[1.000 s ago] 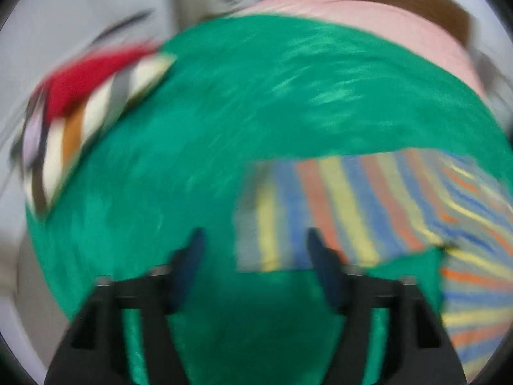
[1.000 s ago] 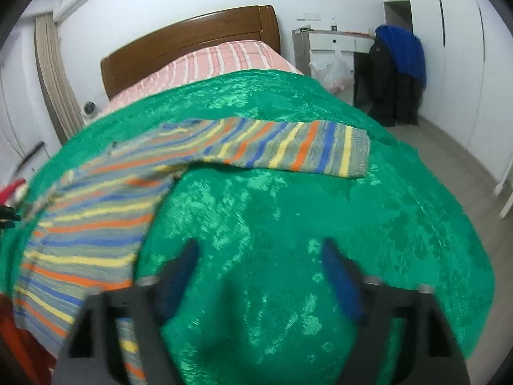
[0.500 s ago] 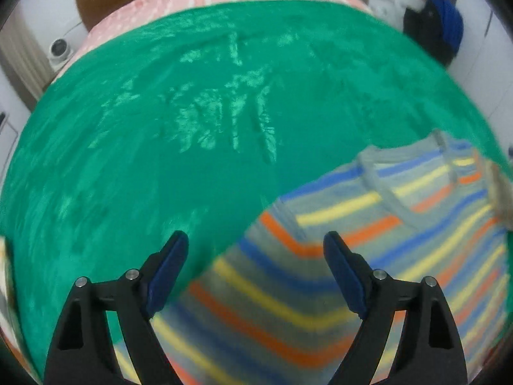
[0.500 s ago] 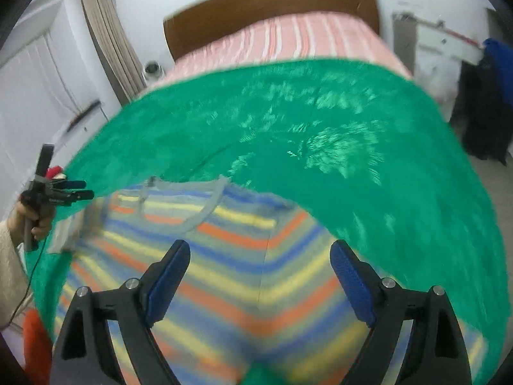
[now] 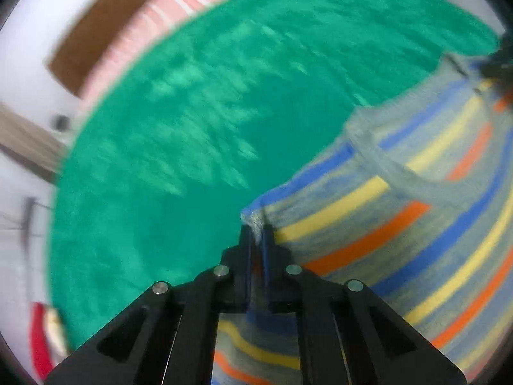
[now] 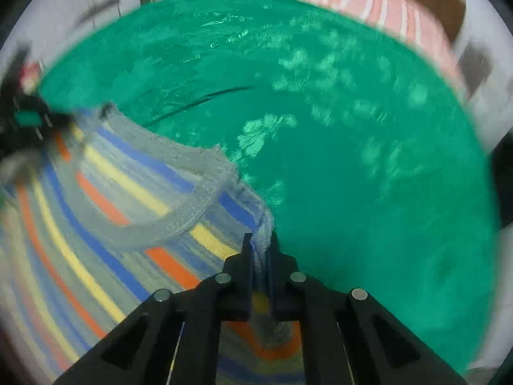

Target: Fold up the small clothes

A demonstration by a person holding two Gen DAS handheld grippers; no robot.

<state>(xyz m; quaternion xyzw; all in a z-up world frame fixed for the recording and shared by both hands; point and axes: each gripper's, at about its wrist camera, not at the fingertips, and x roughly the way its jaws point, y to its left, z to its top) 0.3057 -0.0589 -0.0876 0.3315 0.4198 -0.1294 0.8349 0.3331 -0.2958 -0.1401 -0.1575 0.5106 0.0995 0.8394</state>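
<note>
A: Where is the sweater (image 5: 400,224) now?

B: It lies on the bed, on the green cover (image 5: 192,128), neckline toward the far side. The left gripper (image 5: 256,235) is clamped on its left shoulder corner; the right gripper (image 6: 261,243) is clamped on the right shoulder, just beside the grey collar (image 6: 179,224). Both pairs of fingers have just been closing, and knit cloth is pinched between each pair.

A: How will it handle?

B: I judge it light and soft, a loose ribbed knit. It will sag and stretch between the two holds and has no stiffness of its own. It should not slip much; the weave looks grippy, and so does the cover under it.

A: Are those good places to hold?

B: I think so. The shoulder seams are the firmest parts, and matching holds on both sides keep the top edge straight for a fold toward the near hem. A hold on the collar alone would likely pull it out of shape.

A: Any risk?

B: Uneven lifting could skew the stripes, and the cover may drag along.
</note>
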